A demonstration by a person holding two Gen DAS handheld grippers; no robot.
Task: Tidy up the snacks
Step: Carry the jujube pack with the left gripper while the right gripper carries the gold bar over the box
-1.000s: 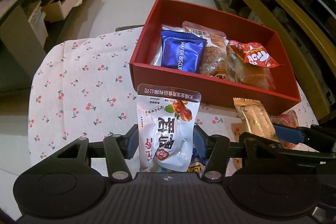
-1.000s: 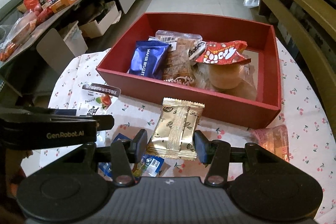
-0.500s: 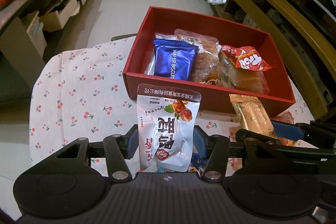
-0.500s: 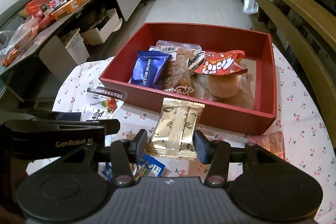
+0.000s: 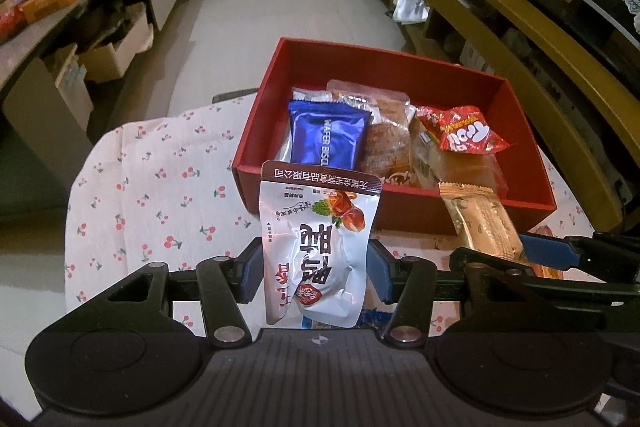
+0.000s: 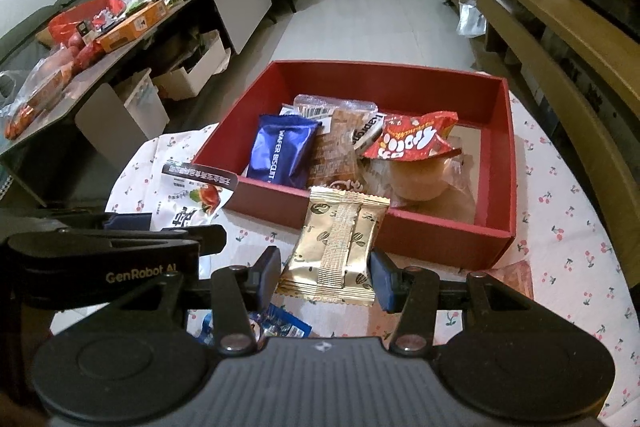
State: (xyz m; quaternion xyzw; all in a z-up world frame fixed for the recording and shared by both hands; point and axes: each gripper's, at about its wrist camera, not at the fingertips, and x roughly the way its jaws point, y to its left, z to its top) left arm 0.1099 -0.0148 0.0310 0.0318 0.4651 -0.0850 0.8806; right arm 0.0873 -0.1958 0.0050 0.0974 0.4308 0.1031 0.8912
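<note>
Much lies half hidden: under both grippers a blue wrapper (image 6: 280,323) peeps out from behind the gripper body, too covered to read, and a pinkish packet (image 6: 516,273) on the cloth right of the right gripper is cut off by its arm and by the box corner. In the red box (image 5: 400,67) ahead of both grippers the snacks overlap, so only the blue wafer pack (image 5: 326,139), a brown biscuit pack (image 5: 390,143) and a red packet (image 5: 464,135) on a wrapped bun (image 6: 420,175) can be made out; what lies beneath is hidden. The left gripper (image 5: 314,267) pinches a white pouch (image 5: 320,247) between its blue pads, held upright above the cherry-print cloth (image 5: 160,195), just short of the box's near wall; the pouch is glossy, crinkled, printed with red fruit and Chinese characters that read upside down, its lower end hidden by the gripper. The right gripper (image 6: 326,273) clamps a gold packet (image 6: 340,243), ribbed down its middle seam with dark leaf marks, upright and just before the box's near wall. The two grippers are side by side, close together.
</note>
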